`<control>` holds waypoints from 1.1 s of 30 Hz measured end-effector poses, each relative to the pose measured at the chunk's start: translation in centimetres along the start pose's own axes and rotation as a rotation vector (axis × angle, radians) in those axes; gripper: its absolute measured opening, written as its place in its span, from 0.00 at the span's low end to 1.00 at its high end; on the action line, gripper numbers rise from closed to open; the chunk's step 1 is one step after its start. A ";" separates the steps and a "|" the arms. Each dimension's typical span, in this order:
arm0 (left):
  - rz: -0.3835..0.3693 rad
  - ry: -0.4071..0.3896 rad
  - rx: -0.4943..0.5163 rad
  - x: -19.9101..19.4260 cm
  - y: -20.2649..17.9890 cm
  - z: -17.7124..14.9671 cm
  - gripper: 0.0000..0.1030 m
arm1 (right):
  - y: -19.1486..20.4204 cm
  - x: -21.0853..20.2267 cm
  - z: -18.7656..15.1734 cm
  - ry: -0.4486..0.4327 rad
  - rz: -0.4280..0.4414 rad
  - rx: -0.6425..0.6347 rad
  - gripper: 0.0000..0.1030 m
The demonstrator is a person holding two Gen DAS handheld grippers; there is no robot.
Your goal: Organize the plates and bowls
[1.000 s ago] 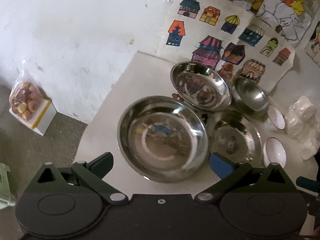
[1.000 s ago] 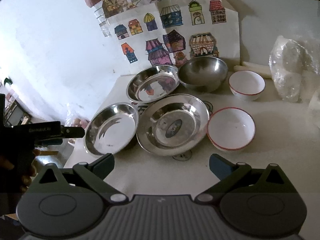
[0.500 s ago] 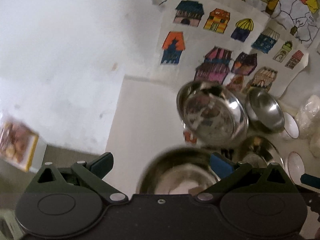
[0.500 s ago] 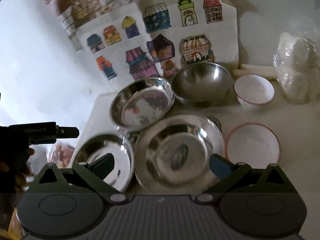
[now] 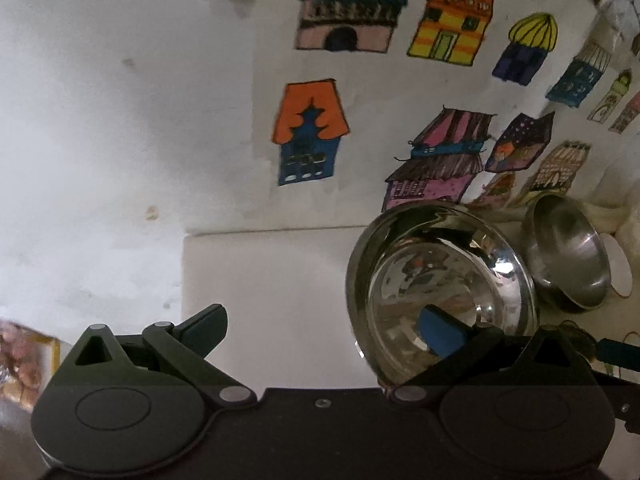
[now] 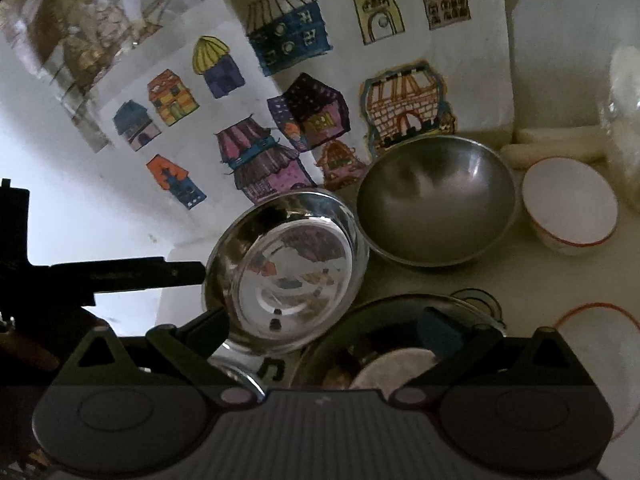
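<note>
This looks like a home, most likely a kitchen counter or a dining corner. A white counter (image 5: 280, 280) meets a scuffed, white-painted wall (image 5: 100, 120), and a sheet of hand-coloured house drawings (image 6: 304, 112) hangs on that wall, the kind of thing a child makes. Everyday tableware sits on the counter: a shiny steel plate (image 6: 288, 268), a deep steel bowl (image 6: 436, 204) and a white ceramic bowl with a red rim (image 6: 568, 204). A clear plastic bag (image 6: 624, 120) stands at the right edge; its contents are too blurred to tell.
</note>
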State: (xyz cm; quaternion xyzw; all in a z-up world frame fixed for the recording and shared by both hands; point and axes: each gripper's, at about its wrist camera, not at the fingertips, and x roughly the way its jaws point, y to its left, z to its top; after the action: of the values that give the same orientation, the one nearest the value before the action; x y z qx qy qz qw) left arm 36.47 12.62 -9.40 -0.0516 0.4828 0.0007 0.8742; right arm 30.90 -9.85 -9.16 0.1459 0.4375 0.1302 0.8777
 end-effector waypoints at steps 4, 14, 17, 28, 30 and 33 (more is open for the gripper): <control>-0.027 0.018 0.021 1.3 -0.2 0.6 0.95 | 0.1 1.3 0.1 0.004 0.005 0.023 0.97; -0.111 0.051 -0.012 3.3 0.1 1.2 0.74 | 0.7 3.4 1.0 0.014 0.009 0.035 0.82; -0.132 0.062 -0.024 3.6 0.1 1.1 0.64 | 0.8 3.8 1.2 0.011 0.005 0.028 0.76; -0.161 0.096 -0.083 4.6 0.1 0.9 0.28 | 0.7 5.9 2.2 0.053 -0.055 0.010 0.51; -0.153 0.096 -0.093 4.6 0.3 0.9 0.24 | 0.6 6.1 2.3 0.056 -0.068 0.014 0.43; -0.145 0.097 -0.105 4.5 0.8 0.8 0.12 | 0.3 6.2 2.3 0.059 -0.087 0.031 0.32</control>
State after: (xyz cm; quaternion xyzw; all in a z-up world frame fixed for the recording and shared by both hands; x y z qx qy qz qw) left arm 39.55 13.29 -12.86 -0.1321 0.5188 -0.0396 0.8437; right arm 36.37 -7.70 -12.22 0.1362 0.4709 0.0892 0.8671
